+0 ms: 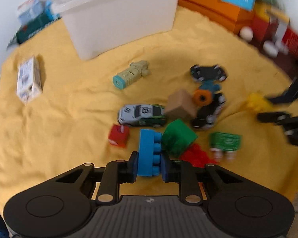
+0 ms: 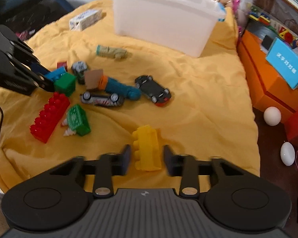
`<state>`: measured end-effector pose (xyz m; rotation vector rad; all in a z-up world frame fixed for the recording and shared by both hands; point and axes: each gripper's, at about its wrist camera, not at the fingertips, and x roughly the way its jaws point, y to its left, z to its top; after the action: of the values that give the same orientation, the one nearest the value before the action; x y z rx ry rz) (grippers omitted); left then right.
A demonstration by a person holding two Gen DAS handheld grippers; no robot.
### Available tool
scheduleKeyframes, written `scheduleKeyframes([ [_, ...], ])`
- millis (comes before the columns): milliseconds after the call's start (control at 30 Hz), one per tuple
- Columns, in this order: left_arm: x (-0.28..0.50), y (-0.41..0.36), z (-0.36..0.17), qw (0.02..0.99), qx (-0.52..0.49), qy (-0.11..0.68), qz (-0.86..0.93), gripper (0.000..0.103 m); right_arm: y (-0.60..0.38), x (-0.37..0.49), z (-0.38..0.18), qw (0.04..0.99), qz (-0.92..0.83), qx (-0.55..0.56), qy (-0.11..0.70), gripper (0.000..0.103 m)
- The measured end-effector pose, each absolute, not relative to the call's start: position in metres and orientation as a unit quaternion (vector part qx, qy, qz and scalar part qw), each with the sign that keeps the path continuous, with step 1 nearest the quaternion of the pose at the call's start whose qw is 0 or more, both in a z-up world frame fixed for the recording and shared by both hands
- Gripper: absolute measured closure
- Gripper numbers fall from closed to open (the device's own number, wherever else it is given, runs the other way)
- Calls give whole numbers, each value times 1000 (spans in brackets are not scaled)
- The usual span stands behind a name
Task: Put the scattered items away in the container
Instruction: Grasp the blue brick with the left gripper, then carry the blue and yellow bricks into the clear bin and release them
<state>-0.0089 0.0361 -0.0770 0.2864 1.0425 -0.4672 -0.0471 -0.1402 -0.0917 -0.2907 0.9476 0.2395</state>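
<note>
My left gripper (image 1: 149, 165) is shut on a blue building brick (image 1: 149, 152), just above the yellow cloth (image 1: 59, 129). It also shows in the right wrist view (image 2: 46, 80), at the toy pile. My right gripper (image 2: 147, 156) is open, its fingers on either side of a yellow brick (image 2: 147, 148) that lies on the cloth, with small gaps. The white plastic container (image 1: 119, 19) stands at the far side, also in the right wrist view (image 2: 164, 21). Scattered toys lie between: a white toy car (image 1: 142, 115), green block (image 1: 177, 138), red brick (image 2: 49, 117), black car (image 2: 153, 89).
A small carton (image 1: 28, 79) lies at the left. A pale figure (image 1: 132, 74) lies before the container. Orange and red boxes (image 2: 268, 83) and two white eggs (image 2: 272, 116) sit past the cloth's right edge. A dark bag (image 2: 29, 10) is at the far left.
</note>
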Motion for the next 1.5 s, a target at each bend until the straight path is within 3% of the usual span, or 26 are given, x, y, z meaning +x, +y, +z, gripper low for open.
scheduleKeyframes([
  [133, -36, 54, -67, 818, 49, 520, -241, 78, -141, -57, -83, 865, 148, -103, 469, 79],
  [267, -55, 65, -75, 788, -42, 553, -267, 77, -151, -52, -83, 836, 192, 24, 514, 79],
  [400, -57, 63, -89, 790, -43, 561, -242, 77, -164, -40, -98, 810, 189, 123, 542, 73],
  [633, -65, 59, -61, 847, 83, 484, -204, 72, -175, -42, -84, 857, 132, 44, 496, 59],
  [767, -72, 57, -53, 852, 110, 471, -197, 72, -170, -44, -79, 867, 128, -9, 481, 59],
  [833, -81, 50, -49, 857, 122, 461, -195, 65, -166, -48, -74, 873, 125, -37, 470, 59],
  [933, -89, 40, -53, 859, 145, 457, -179, 63, -163, -54, -68, 875, 128, -45, 466, 59],
  [1067, -87, 32, -71, 855, 168, 466, -156, 63, -153, -60, -74, 872, 123, -40, 471, 49],
  [1167, -83, 35, -80, 852, 156, 476, -151, 63, -143, -60, -87, 867, 124, -58, 479, 49],
  [1300, -82, 41, -91, 841, 126, 499, -165, 75, -141, -61, -100, 859, 122, -78, 492, 65],
  [1333, -83, 41, -90, 843, 122, 498, -162, 76, -143, -61, -100, 858, 125, -76, 492, 74],
  [1500, -78, 40, -58, 865, 123, 463, -153, 76, -145, -56, -80, 865, 134, -81, 477, 74],
])
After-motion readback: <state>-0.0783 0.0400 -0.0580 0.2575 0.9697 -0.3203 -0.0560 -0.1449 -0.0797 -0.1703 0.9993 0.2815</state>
